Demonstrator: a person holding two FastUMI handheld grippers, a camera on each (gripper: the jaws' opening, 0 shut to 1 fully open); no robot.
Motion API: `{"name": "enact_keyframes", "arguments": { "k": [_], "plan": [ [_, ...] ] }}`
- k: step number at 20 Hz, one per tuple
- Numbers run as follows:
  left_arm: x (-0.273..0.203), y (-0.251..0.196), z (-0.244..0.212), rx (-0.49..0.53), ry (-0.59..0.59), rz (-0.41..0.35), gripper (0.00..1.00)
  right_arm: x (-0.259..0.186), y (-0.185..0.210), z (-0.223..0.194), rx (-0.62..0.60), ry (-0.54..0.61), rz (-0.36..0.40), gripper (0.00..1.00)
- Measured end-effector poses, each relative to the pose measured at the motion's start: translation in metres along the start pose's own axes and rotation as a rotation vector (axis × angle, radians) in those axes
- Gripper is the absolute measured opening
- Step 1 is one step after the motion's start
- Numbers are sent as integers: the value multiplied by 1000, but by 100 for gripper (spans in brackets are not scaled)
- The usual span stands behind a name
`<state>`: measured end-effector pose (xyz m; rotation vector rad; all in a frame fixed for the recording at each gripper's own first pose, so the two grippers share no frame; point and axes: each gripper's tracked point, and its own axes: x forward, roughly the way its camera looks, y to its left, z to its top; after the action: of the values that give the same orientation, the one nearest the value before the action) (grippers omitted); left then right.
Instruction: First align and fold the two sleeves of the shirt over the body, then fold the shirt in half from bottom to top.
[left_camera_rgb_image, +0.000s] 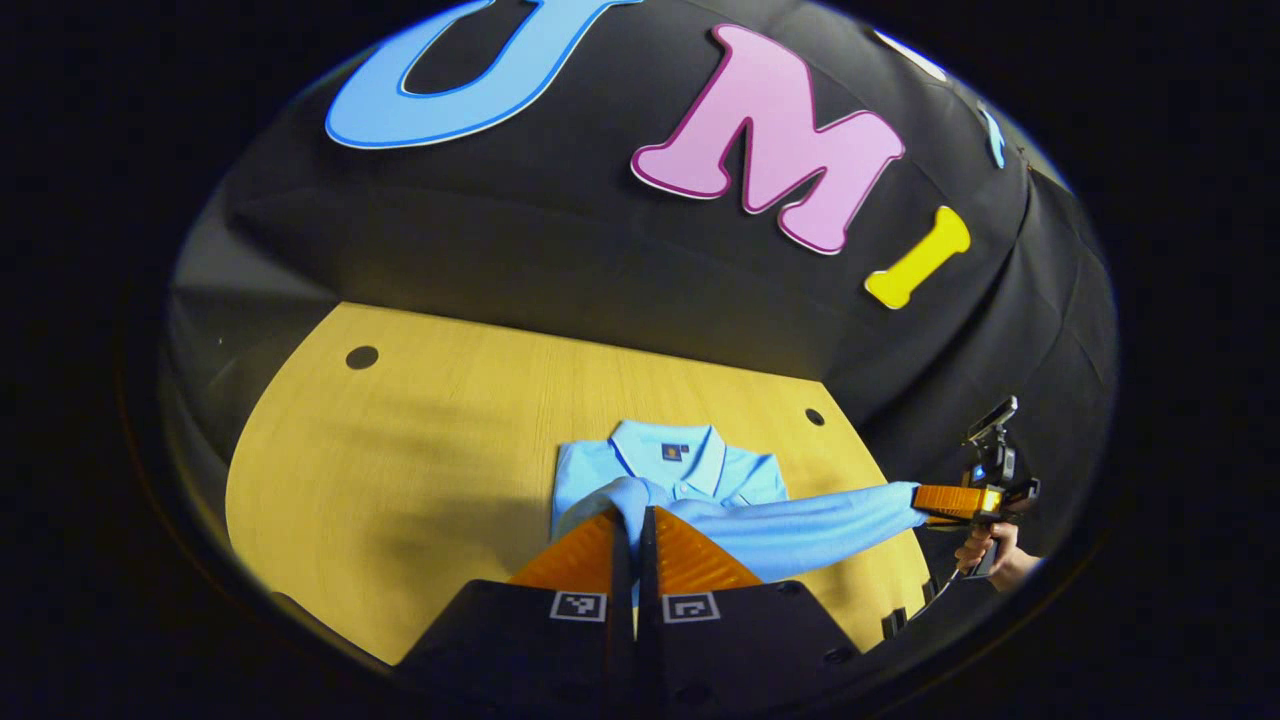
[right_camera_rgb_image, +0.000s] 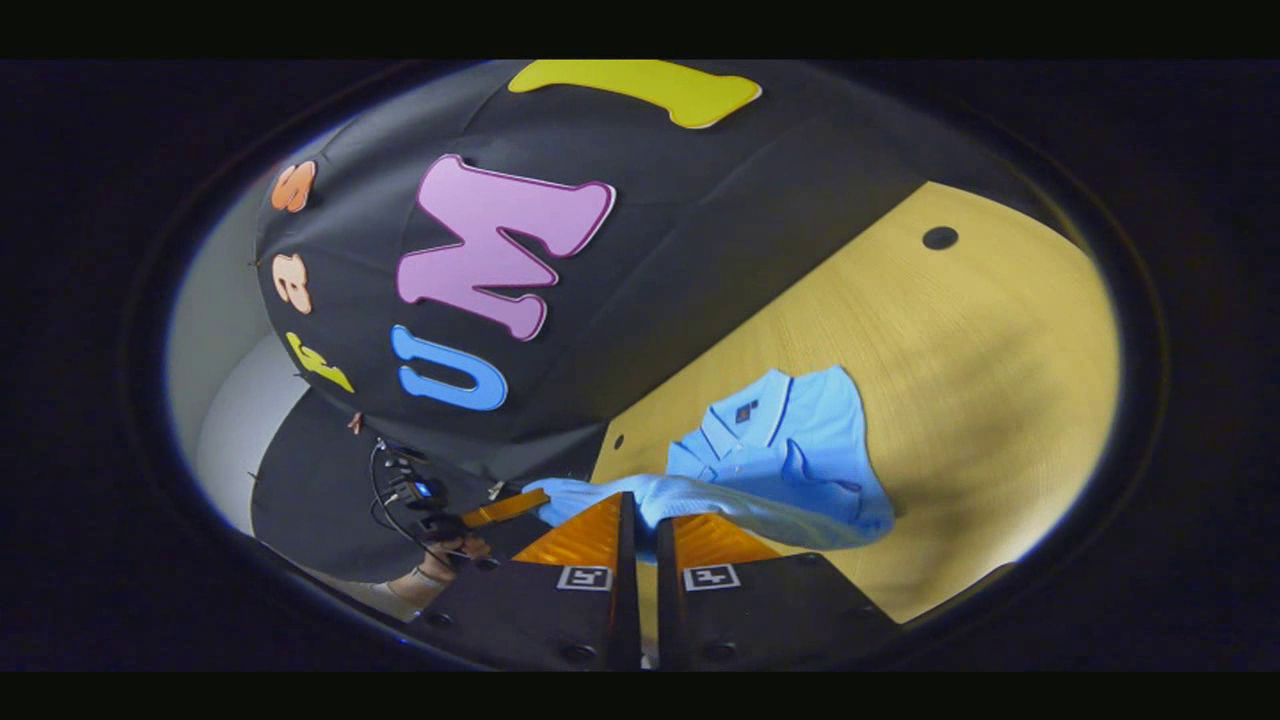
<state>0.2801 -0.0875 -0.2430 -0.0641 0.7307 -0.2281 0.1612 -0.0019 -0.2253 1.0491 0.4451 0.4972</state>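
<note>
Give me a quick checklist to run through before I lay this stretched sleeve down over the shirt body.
1. Left hand-held gripper shut on the sleeve: ok, cloth sits between its closed fingers.
2. Right hand-held gripper shut on the sleeve: ok, same in the right gripper view.
3. Sleeve taut between both grips: ok, it runs straight with no visible sag.
4. Shirt lying flat on the table, collar up: ok.
5. Other sleeve already folded over the body: cannot tell.
6. Sleeve aligned with the body's edge: cannot tell from these angles.
</note>
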Motion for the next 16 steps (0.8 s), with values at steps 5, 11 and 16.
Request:
{"name": "enact_keyframes", "arguments": {
  "k": [5, 11, 16],
  "plan": [
    [86, 32, -21, 20, 121, 87, 6, 81, -50, 57, -5, -90, -131, 11],
    [142, 47, -47, 7, 187, 143, 6, 129, -129, 52, 36, -74, -255, 11],
    [176, 64, -30, 8, 151, 188, 6, 146, -177, 38, 33, -28, -326, 13]
  ]
}}
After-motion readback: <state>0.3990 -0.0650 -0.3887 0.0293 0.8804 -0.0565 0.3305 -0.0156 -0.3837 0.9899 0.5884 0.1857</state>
